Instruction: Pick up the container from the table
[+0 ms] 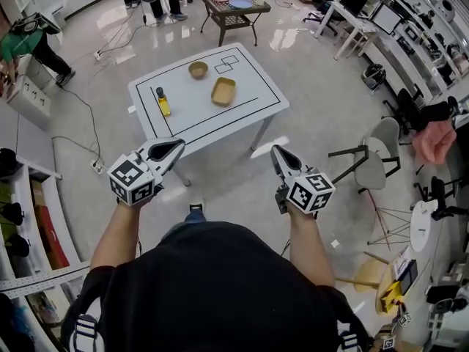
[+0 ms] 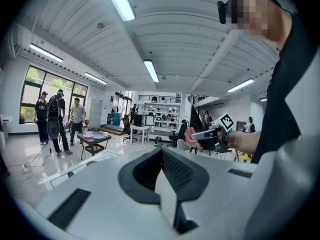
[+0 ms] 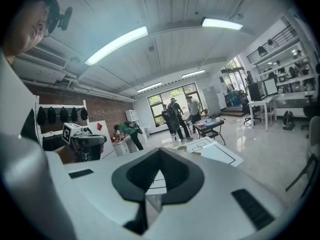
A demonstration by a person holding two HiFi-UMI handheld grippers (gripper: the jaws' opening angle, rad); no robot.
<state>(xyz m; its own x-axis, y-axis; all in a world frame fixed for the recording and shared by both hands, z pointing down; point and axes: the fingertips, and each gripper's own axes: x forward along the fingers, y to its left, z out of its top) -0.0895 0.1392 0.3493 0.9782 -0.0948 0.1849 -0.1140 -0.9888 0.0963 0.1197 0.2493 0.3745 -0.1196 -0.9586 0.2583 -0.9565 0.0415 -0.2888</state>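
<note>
Standing well back from the table [image 1: 258, 88], holding the left gripper [image 1: 178, 146] and right gripper [image 1: 275, 151] closed on nothing; leaving the container [image 1: 223, 91] sitting untouched on the tabletop, near a bottle [image 1: 163, 102]; apparently needing the whole approach, opening, grasp and lift.

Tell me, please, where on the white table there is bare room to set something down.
The table is bare along its near edge, in front of the bottle and the tan container, and at its right end beyond the container. It is crowded at the far middle, where the bowl, container and taped squares sit close.
</note>
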